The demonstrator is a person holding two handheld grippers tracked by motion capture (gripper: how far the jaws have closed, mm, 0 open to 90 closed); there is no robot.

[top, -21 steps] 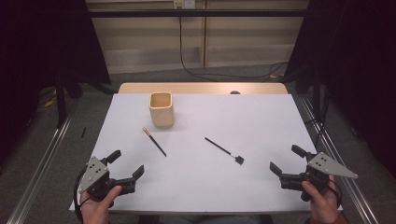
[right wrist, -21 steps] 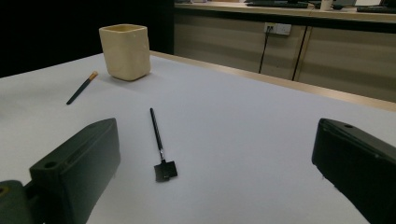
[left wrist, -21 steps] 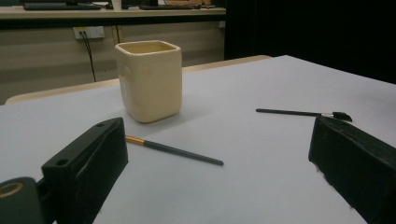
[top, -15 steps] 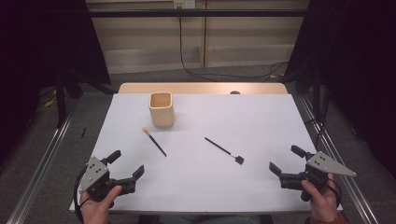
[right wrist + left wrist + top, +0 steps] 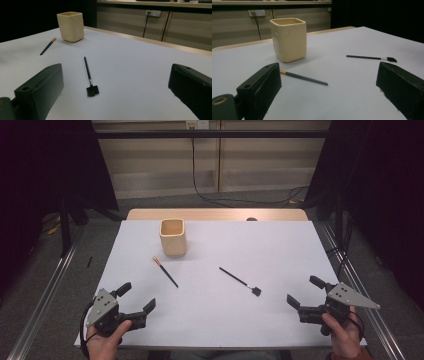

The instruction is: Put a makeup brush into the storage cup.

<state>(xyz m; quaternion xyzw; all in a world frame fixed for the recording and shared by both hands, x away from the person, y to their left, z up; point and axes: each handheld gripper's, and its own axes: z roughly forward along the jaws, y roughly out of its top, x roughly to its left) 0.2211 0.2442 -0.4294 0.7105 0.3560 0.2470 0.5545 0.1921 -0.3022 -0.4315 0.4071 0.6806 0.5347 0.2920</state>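
Note:
A cream square cup point(image 5: 173, 236) point(image 5: 289, 39) point(image 5: 70, 26) stands upright on the white table point(image 5: 260, 250), far left of centre. In front of it lies a dark brush with an orange tip point(image 5: 165, 272) point(image 5: 303, 78) point(image 5: 48, 46). A second black brush with a flat head point(image 5: 240, 281) point(image 5: 371, 58) point(image 5: 89, 75) lies near the middle. My left gripper point(image 5: 136, 297) point(image 5: 329, 90) rests open at the near left corner, nothing between its jaws. My right gripper point(image 5: 303, 291) point(image 5: 116, 92) is open at the near right, also with nothing between its jaws.
A strip of wooden tabletop point(image 5: 215, 214) shows beyond the white sheet. Metal rails point(image 5: 45, 295) run along both sides of the table. Cables point(image 5: 210, 195) trail over the floor behind, below a wall socket point(image 5: 197, 124).

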